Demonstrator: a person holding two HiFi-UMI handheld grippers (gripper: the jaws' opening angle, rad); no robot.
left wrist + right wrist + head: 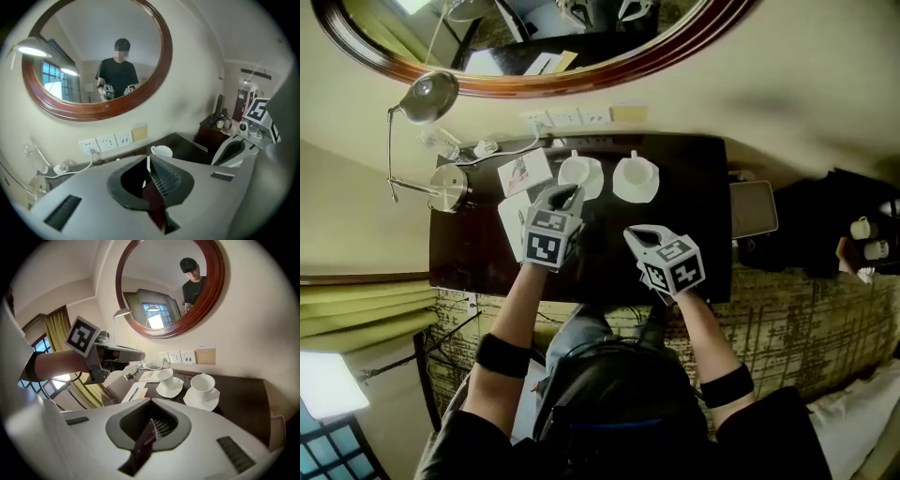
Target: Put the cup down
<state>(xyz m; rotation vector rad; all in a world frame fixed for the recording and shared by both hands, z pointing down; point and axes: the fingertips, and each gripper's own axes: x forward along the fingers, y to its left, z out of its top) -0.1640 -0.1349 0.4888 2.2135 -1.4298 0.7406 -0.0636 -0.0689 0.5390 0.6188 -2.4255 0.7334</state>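
Observation:
Two white cups stand on white saucers at the back of the dark table (694, 216): the left cup (580, 174) (165, 377) and the right cup (636, 178) (202, 383). My left gripper (567, 193) (149, 162) hovers just in front of the left cup, raised above the table, its jaws shut with nothing between them. In the left gripper view only one cup (161, 151) peeks over the jaws. My right gripper (637, 233) (151, 421) hangs over the table's middle, short of the right cup, shut and empty.
A chrome desk lamp (431, 97) with a round base (450, 187) stands at the table's left end, beside a card (525, 172) and a notepad (514, 216). Wall sockets (567, 118) and an oval mirror (544, 82) lie behind. A grey tray (753, 208) sits at the right.

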